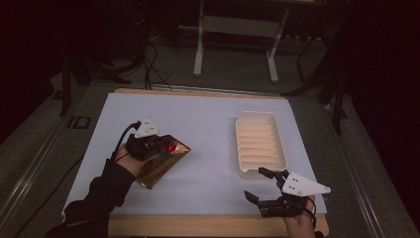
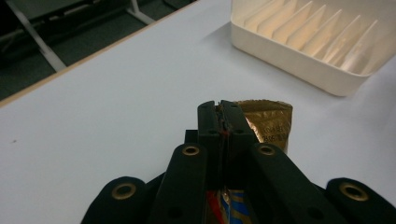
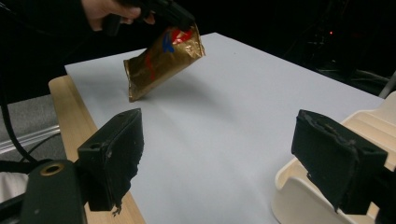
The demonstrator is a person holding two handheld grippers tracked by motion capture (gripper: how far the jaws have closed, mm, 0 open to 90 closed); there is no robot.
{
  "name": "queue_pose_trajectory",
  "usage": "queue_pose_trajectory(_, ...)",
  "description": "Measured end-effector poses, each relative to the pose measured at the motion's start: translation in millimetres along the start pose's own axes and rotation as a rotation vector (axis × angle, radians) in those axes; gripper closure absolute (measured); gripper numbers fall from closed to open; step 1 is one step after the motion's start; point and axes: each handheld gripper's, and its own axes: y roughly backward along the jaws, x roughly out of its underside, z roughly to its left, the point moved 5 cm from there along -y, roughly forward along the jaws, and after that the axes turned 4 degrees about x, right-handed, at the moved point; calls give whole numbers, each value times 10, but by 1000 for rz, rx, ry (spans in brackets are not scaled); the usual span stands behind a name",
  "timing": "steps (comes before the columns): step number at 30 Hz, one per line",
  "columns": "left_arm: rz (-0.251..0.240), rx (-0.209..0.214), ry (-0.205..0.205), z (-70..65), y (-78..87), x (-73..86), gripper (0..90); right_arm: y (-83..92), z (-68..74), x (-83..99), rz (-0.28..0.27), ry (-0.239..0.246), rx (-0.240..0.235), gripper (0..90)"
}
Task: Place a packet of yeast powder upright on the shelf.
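Pinching a gold packet (image 1: pixel 163 163), writing unreadable, left tongs (image 2: pixel 219 112) clamp it; right tongs (image 1: pixel 262 184) gape.

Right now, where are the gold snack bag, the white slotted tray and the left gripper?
gold snack bag (image 3: pixel 161 65): right gripper view, middle of its foil face.
white slotted tray (image 1: pixel 239 144): high view, left rim.
left gripper (image 2: pixel 220 106): left gripper view, tips of the closed jaws, clamped on the bag.

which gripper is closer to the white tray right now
Right. The right gripper sits open just off the near end of the white tray. The left gripper is well off to its left, fingers shut on a gold snack bag held off the table.
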Motion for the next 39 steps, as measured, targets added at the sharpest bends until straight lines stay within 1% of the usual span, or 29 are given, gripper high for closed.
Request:
queue_pose_trajectory(2, -9, 4, -10, -43, 44, -14, 891, -1, -1, -1, 11, -12, -3, 166)
queue_pose_trajectory(3, -13, 10, -12, -57, 70, -22, 891, 1, -5, 0, 13, -15, 3, 170)
queue_pose_trajectory(4, -25, 13, -10, -72, 97, -32, 891, 0, -6, 0, 22, -12, -4, 172)
queue_pose_trajectory(6, -46, 18, -11, -103, 155, -59, 891, 16, -7, -17, -2, -3, -8, 172)
queue_pose_trajectory(8, -72, 26, -10, -148, 206, -95, 892, 30, -3, -36, -2, 0, -22, 173)
queue_pose_trajectory(9, -79, 26, -15, -167, 225, -116, 893, 39, -1, -47, -24, 15, -24, 172)
queue_pose_trajectory(10, -98, 34, -8, -191, 240, -140, 893, 43, 3, -57, -40, 32, -28, 173)
queue_pose_trajectory(12, -121, 42, -18, -238, 261, -186, 893, 39, 13, -65, -39, 47, -18, 173)
queue_pose_trajectory(14, -153, 56, -5, -278, 270, -231, 894, 41, 31, -77, -38, 45, -26, 173)
queue_pose_trajectory(15, -171, 59, 1, -300, 271, -255, 894, 42, 36, -83, -33, 45, -19, 173)
queue_pose_trajectory(16, -186, 68, 11, -321, 270, -278, 894, 42, 38, -89, -16, 38, -19, 172)
queue_pose_trajectory(17, -204, 80, 20, -347, 265, -305, 894, 44, 41, -100, -15, 18, -24, 168)
queue_pose_trajectory(19, -239, 100, 16, -407, 264, -362, 894, 55, 39, -129, -25, -30, -53, 141)
queue_pose_trajectory(20, -254, 109, 13, -440, 259, -389, 894, 57, 36, -148, -25, -43, -65, 135)
queue_pose_trajectory(21, -265, 121, 9, -470, 253, -413, 894, 58, 25, -166, -23, -40, -60, 132)
queue_pose_trajectory(23, -276, 141, 1, -534, 229, -454, 894, 57, 8, -201, -13, -41, -51, 115)
queue_pose_trajectory(25, -287, 166, 4, -592, 200, -489, 894, 50, -12, -239, -4, -42, -33, 106)
queue_pose_trajectory(26, -290, 170, -2, -622, 183, -503, 894, 41, -23, -259, -2, -41, -39, 106)
queue_pose_trajectory(27, -299, 172, -3, -649, 172, -518, 894, 38, -32, -283, -8, -43, -33, 106)
queue_pose_trajectory(28, -305, 189, 2, -677, 159, -533, 894, 22, -37, -307, -2, -51, -46, 102)
queue_pose_trajectory(30, -324, 203, 1, -733, 140, -562, 894, -1, -50, -355, -1, -42, -30, 102)
queue_pose_trajectory(31, -329, 218, 1, -763, 129, -577, 894, -20, -52, -376, 6, -35, -41, 101)
queue_pose_trajectory(33, -340, 227, 2, -816, 110, -605, 894, -49, -55, -418, 14, -28, -43, 102)
queue_pose_trajectory(34, -344, 240, 1, -847, 101, -621, 894, -67, -57, -439, 20, -32, -59, 102)
queue_pose_trajectory(35, -348, 236, -10, -872, 94, -634, 894, -79, -65, -462, 14, -33, -56, 106)
queue_pose_trajectory(37, -350, 250, -18, -923, 80, -659, 894, -109, -71, -506, 17, -40, -73, 119)
queue_pose_trajectory(38, -356, 244, -21, -943, 79, -668, 894, -124, -74, -528, 16, -38, -74, 122)
queue_pose_trajectory(39, -359, 247, -26, -966, 76, -676, 894, -139, -71, -547, 19, -31, -80, 127)
